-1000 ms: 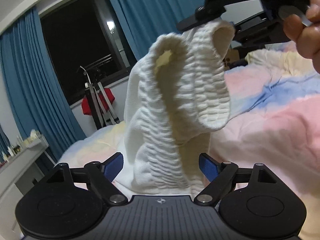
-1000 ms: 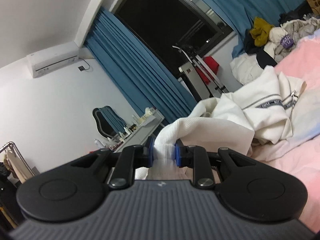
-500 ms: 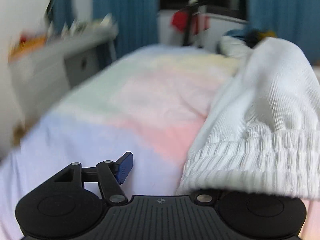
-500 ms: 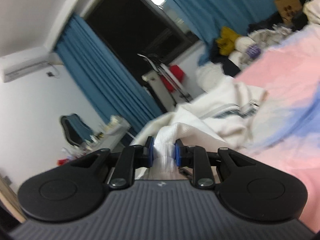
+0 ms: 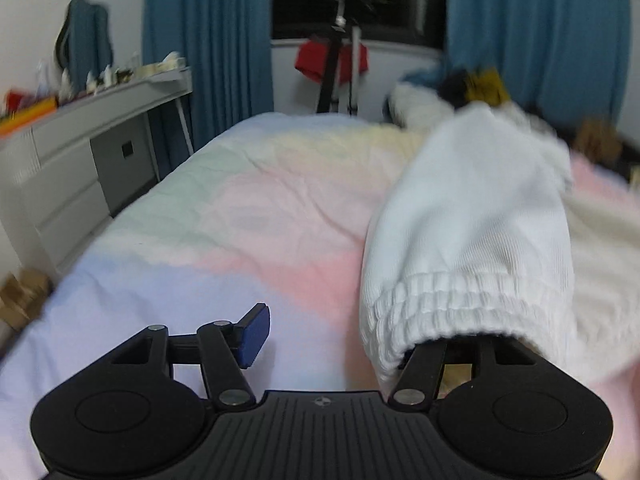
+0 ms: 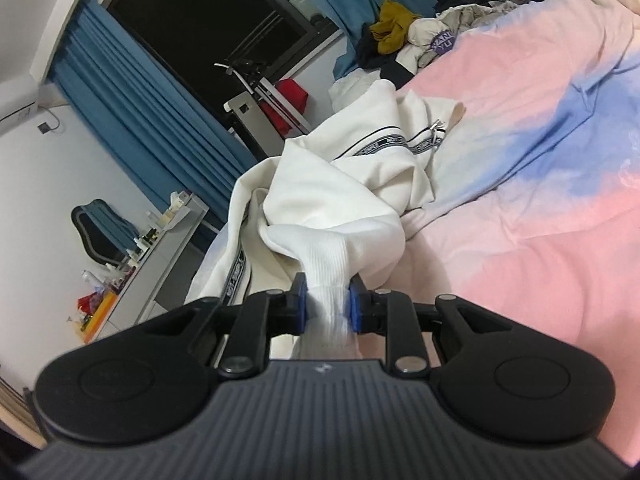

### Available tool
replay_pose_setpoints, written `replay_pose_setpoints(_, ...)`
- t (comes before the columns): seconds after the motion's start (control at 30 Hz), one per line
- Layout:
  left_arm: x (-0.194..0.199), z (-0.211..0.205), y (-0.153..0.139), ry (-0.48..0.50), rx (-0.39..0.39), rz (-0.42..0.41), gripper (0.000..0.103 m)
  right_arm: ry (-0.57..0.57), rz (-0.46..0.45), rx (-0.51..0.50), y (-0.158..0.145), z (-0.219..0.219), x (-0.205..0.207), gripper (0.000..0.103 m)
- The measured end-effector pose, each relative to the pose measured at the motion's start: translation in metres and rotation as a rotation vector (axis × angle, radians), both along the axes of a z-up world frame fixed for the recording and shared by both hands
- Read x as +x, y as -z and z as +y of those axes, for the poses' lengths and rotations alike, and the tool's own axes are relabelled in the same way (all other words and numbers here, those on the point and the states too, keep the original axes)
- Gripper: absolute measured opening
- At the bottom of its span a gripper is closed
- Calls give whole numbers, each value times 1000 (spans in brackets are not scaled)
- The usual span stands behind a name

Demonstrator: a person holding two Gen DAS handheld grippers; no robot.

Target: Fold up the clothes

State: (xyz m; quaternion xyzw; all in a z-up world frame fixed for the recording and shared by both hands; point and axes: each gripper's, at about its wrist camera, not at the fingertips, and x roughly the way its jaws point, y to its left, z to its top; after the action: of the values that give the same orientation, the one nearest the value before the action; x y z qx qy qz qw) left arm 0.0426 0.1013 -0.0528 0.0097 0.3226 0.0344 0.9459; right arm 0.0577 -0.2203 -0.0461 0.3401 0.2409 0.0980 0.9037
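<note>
From the left wrist view, the left gripper (image 5: 332,340) stands wide, its jaws far apart. The blue pad of one finger (image 5: 253,335) is bare above the pastel pink, blue and yellow bedspread (image 5: 224,224). The other finger is hidden inside the ribbed elastic cuff of a white knitted garment (image 5: 472,240), which drapes over it like a sleeve and stretches away toward the far right side of the bed. A grey drawer unit (image 5: 76,160) runs along the bed's left edge, and blue curtains (image 5: 224,32) frame a dark window beyond the foot of the bed.

From the right wrist view, the right gripper (image 6: 327,308) is closed narrowly, pinching a bunched ribbed strip of the white knitted garment (image 6: 324,256) between its blue pads. Just beyond it, a cream jacket with dark lettered trim (image 6: 360,168) lies crumpled near the bedspread's (image 6: 520,200) left edge. A pile of other clothes (image 6: 404,32) sits at the far end of the bed.
</note>
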Motion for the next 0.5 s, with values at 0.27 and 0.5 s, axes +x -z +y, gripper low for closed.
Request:
replay_pose_setpoints(0.27,-48,-45,6,126,318,-61,74,3,35,31,6,-7,4,24)
replay_pose_setpoints(0.5,-58,-101,26,274,593,-175,75,-15,47,48,7,-8,7,24)
